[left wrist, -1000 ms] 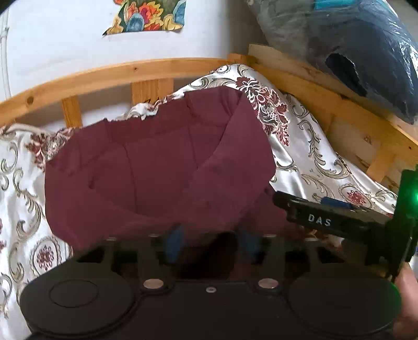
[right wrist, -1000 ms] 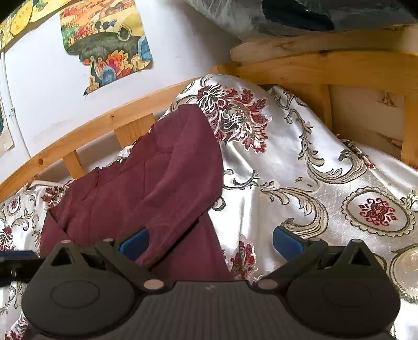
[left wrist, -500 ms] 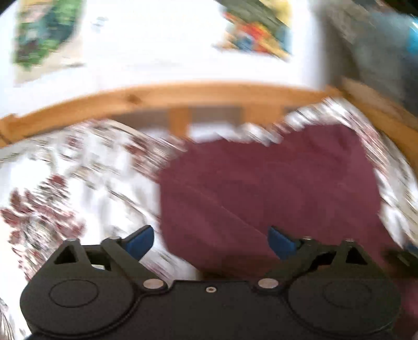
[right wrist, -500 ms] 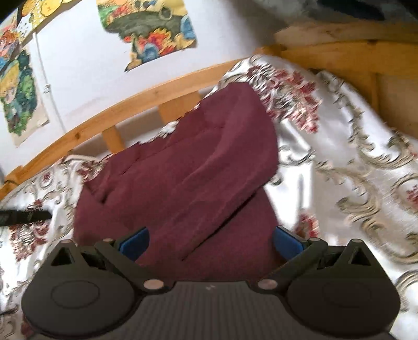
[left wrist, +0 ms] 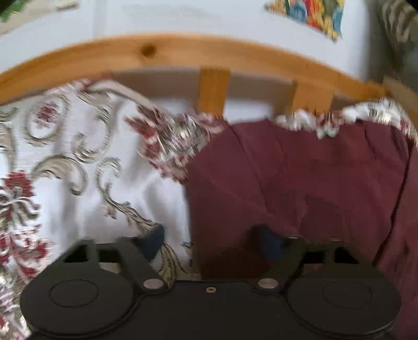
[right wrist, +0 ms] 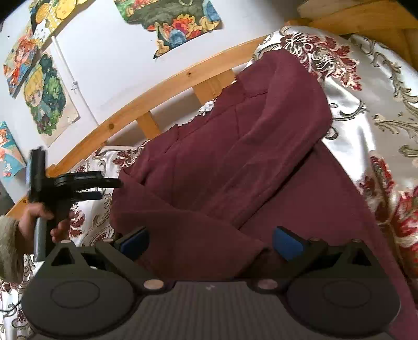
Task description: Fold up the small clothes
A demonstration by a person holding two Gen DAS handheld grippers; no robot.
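A maroon garment (right wrist: 235,157) lies partly folded on the flowered satin bedcover (right wrist: 378,104), with one flap laid over its middle. My right gripper (right wrist: 211,242) is open low over its near edge, blue pads wide apart, cloth under and between them. My left gripper (left wrist: 211,242) is at the garment's (left wrist: 300,177) left edge. Its jaws are closing, with the cloth's corner between the pads but not pinched. In the right wrist view the left gripper (right wrist: 111,189) shows beside that edge, held by a person's hand (right wrist: 34,217).
A curved wooden bed rail (left wrist: 183,52) with slats runs behind the garment, close to the white wall. Colourful posters (right wrist: 177,21) hang on that wall. More wooden frame (right wrist: 365,15) rises at the far right. Open bedcover (left wrist: 65,170) lies left of the garment.
The left gripper let go of the maroon cloth, swung left to the garment's left edge, and its jaws have narrowed again. The right gripper dipped and came closer over the near edge, still open.
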